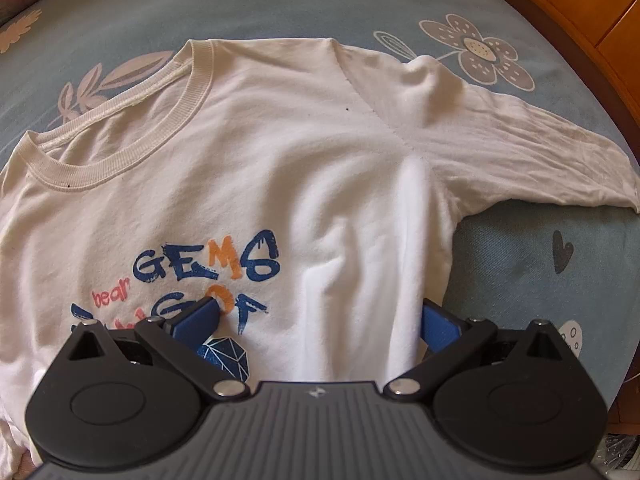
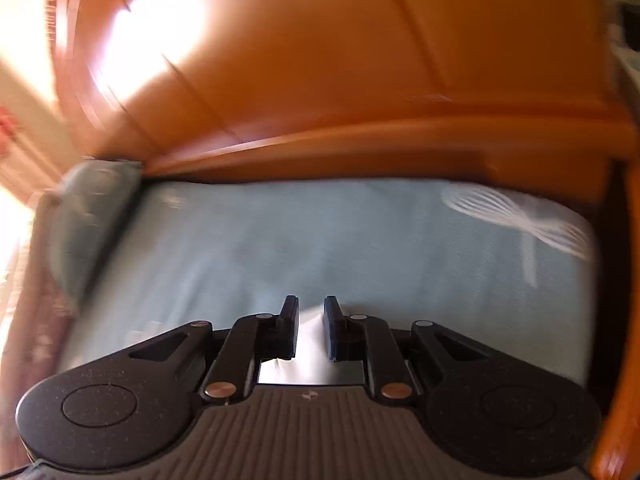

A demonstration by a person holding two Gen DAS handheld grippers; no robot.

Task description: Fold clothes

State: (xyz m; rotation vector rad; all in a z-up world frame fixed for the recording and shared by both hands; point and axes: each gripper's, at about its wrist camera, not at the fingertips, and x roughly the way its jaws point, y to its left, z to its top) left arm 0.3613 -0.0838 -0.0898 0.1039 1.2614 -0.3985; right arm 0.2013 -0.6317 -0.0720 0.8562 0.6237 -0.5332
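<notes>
White T-shirt (image 1: pixel 280 168) lies print-up on blue flowered bed (image 1: pixel 540 280), one sleeve (image 1: pixel 520 160) spread. Left gripper (image 1: pixel 320 320) over chest, jaws wide open astride raised fabric ridge, pads not pressing. Right gripper (image 2: pixel 311 328) jaws nearly closed; white cloth in gap, grip uncertain. Advice: pinch ridge squarely, fold sleeve inward. Wooden bed frame (image 1: pixel 580 20) close beyond sleeve; open sheet elsewhere.

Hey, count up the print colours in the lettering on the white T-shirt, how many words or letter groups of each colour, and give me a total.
On the white T-shirt, readable lettering only; the hand-held gripper hides the rest:
Blue-and-orange words: 1, "GEMS"
Pink words: 1, "bear"
Total: 2
</notes>
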